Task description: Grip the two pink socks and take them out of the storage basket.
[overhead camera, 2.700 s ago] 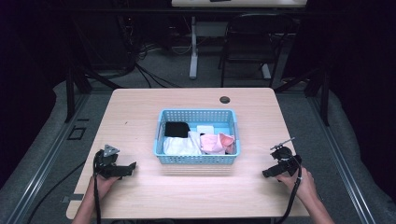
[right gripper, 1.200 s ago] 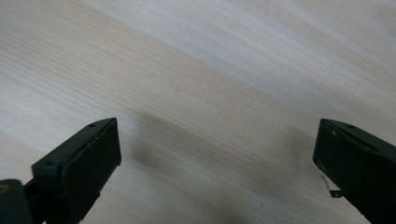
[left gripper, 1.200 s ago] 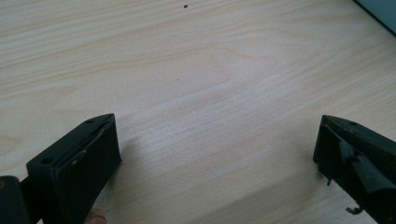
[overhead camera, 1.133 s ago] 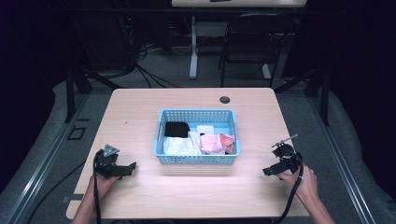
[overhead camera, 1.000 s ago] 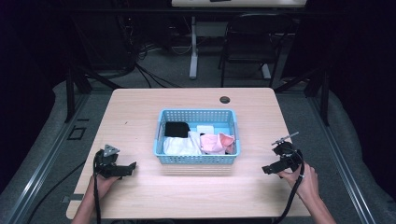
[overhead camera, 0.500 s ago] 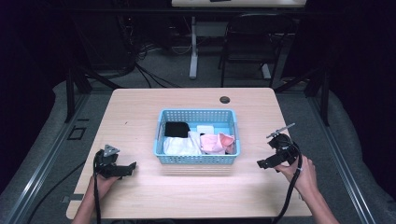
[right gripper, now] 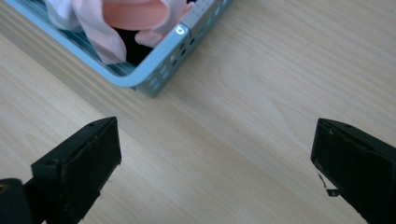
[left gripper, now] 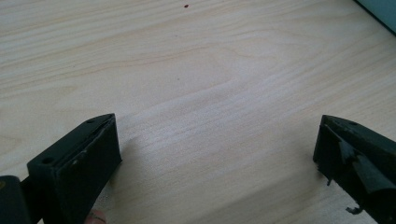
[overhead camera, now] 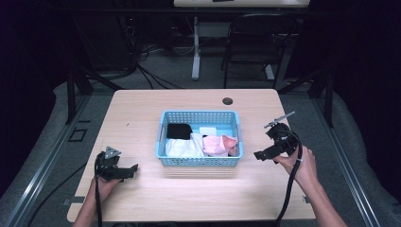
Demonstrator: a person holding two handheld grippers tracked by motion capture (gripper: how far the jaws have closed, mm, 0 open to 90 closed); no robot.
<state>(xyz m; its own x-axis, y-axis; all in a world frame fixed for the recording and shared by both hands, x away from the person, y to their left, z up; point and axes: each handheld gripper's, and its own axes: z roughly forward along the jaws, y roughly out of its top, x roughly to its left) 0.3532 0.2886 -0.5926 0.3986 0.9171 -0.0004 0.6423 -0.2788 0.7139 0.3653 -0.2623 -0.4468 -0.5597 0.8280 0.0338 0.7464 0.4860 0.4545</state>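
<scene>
Blue basket sits mid-desk, long axis running parallel to the desk's near edge, clothes inside. Right gripper, jaws wide apart and empty, points at its near right corner. Left gripper gapes empty by the near left corner.

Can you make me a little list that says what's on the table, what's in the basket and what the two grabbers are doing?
table: light wood table
basket: blue plastic basket, mid-table
in basket: pink cloth, white cloth, black cloth
left gripper: open, low over bare wood, holding nothing
right gripper: open, empty, pointing at the basket's near right corner
small thing: dark round hole or cap by the far edge
</scene>
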